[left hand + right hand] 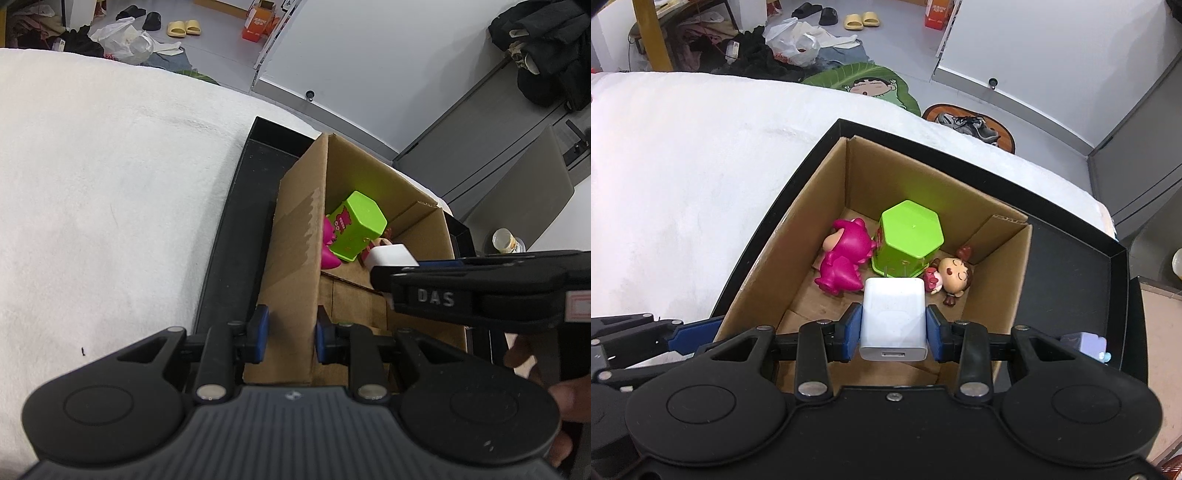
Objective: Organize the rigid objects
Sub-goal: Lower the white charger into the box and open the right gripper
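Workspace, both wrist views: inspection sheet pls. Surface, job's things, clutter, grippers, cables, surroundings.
Surface: white fuzzy cloth; a black tray lies on it.
Job's things: open cardboard box stands in the tray. Inside: pink dinosaur figure, green hexagonal container, doll figurine. White USB charger held above the box.
Clutter: pale purple item at the tray's near right corner, too hidden to name.
Grippers: left gripper shut on the box's left wall; right gripper shut on the charger.
Cables: nothing seen.
Surroundings: grey floor with yellow slippers, plastic bag, green cartoon mat, grey sneakers.
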